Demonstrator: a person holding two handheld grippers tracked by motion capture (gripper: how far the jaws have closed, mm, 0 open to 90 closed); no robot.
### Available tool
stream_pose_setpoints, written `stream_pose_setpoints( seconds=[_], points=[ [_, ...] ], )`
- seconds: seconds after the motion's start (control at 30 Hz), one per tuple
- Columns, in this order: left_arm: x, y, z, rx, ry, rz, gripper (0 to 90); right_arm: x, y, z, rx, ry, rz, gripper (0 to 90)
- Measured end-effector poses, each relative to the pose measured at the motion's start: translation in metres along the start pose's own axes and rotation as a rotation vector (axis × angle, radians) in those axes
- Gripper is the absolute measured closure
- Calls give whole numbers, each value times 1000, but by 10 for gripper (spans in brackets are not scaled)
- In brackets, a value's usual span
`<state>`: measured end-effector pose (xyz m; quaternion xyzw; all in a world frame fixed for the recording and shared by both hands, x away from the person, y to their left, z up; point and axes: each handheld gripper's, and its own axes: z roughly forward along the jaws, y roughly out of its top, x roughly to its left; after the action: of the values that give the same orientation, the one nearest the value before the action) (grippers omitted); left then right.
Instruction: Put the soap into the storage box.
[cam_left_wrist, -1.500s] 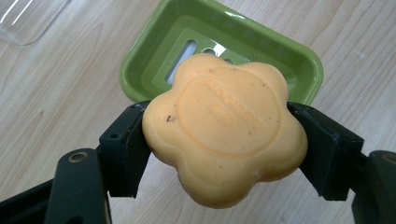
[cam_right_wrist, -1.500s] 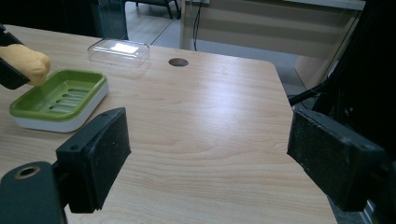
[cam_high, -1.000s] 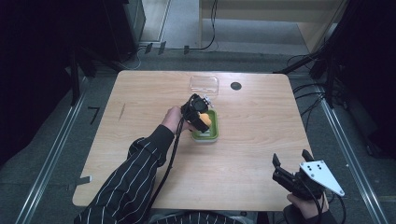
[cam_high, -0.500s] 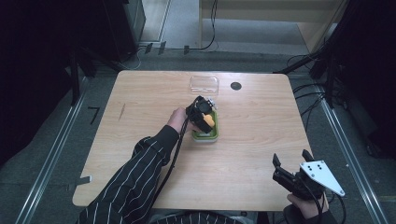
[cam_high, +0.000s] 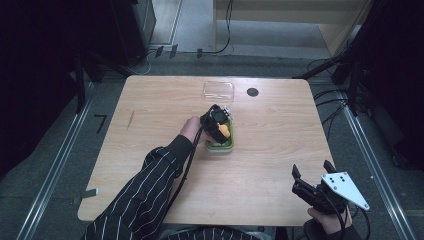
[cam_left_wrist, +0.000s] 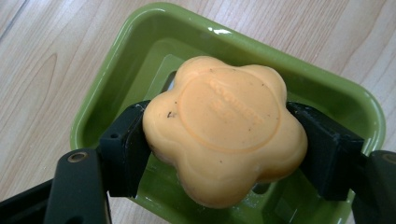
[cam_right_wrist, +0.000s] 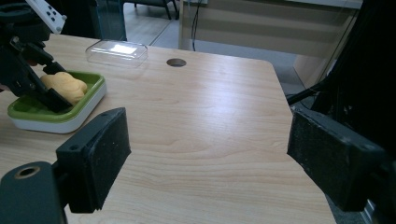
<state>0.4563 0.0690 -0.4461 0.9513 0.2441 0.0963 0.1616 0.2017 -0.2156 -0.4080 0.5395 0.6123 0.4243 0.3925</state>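
The left gripper (cam_left_wrist: 224, 140) was clamped on the orange flower-shaped soap (cam_left_wrist: 225, 128), holding it just over the green soap dish (cam_left_wrist: 140, 51) at the middle of the table (cam_high: 150, 115), while the right gripper (cam_right_wrist: 210, 158) stood with jaws wide apart and empty at the table's near right corner.

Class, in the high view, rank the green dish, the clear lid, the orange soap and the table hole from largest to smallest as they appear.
1. Dish and lid: look alike in size, unranked.
2. Soap, partly hidden.
3. Hole.
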Motion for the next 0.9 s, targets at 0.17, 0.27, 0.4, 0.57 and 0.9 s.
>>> stream_pose_setpoints(
  seconds=[0.17,0.27,0.4,0.57,0.9],
  points=[
    [1,-1,0,6,-4,0,262,0,0,0,-1,0,0,137],
    [2,-1,0,15,3,4,262,0,0,0,-1,0,-1,137],
    [2,-2,1,31,10,-2,259,0,0,0,-2,0,-1,137],
    [1,-1,0,28,16,2,251,0,0,0,-2,0,-1,137],
    [-2,1,-10,54,39,-15,136,0,0,0,-2,-1,-1,137]
  ],
)
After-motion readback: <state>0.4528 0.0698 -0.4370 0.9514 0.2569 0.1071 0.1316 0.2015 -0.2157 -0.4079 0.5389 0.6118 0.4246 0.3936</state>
